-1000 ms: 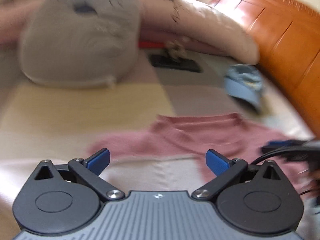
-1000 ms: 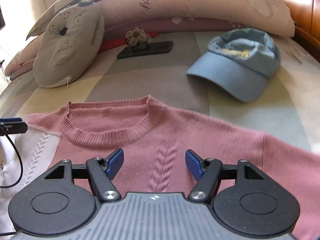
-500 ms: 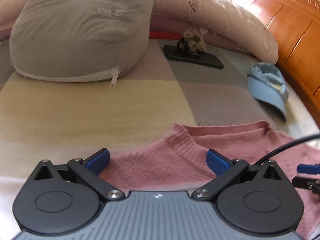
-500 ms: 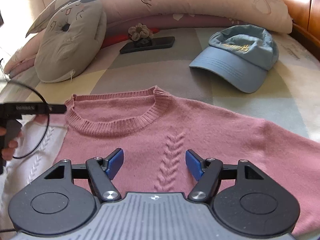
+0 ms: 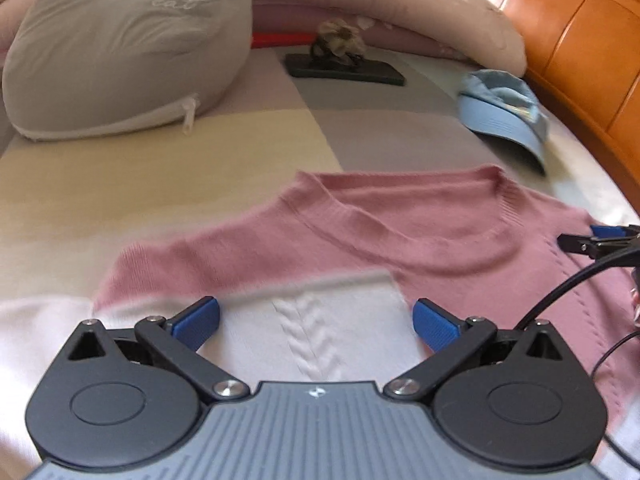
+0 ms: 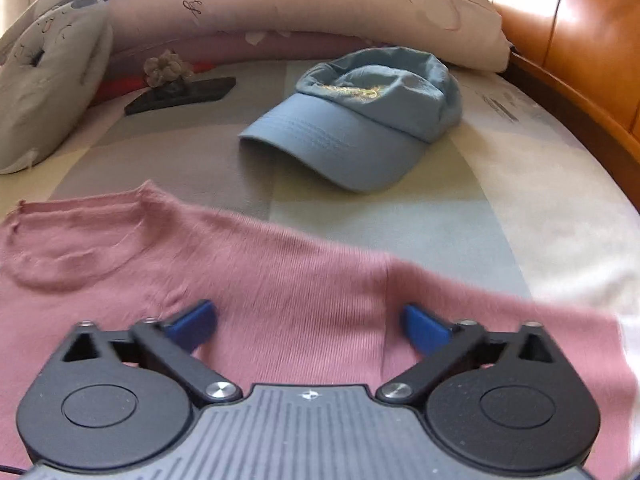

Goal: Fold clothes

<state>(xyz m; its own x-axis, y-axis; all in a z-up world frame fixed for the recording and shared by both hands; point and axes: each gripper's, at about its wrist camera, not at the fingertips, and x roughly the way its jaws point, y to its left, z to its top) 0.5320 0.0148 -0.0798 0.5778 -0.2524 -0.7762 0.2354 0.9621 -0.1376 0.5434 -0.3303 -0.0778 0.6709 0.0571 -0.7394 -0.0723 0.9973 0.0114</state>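
- A bed (image 5: 240,148) with a checked cover in grey and cream is seen, backed by an orange wooden headboard (image 5: 576,40) at the upper right of the frame.
- The left gripper (image 5: 314,318) is held low in the left wrist view with its jaws spread wide; nothing is clamped, and a white cable-knit panel (image 5: 308,320) is seen in the gap between the blue pads (image 5: 198,318).
- The right gripper (image 6: 308,322) is shown with its jaws opening to their widest; pink knit lies below the gap, but no fabric is pinched.
- The pink sweater (image 6: 280,292) is spread flat across the lower half of both views, its ribbed collar (image 5: 400,220) pointing up the frame.
- The knit is judged soft, light and stretchy, so it is likely to sag and bunch when lifted; a doubled edge is best taken, at the shoulder seam (image 6: 386,288) or along the sleeve.
- Farther out, a blue cap (image 6: 360,120) is seen just above the sweater in the right wrist view.
- A grey cat-shaped cushion (image 5: 120,48) is found at the upper left, with a dark phone (image 5: 348,70) near the long pillow (image 5: 400,8) at the top.
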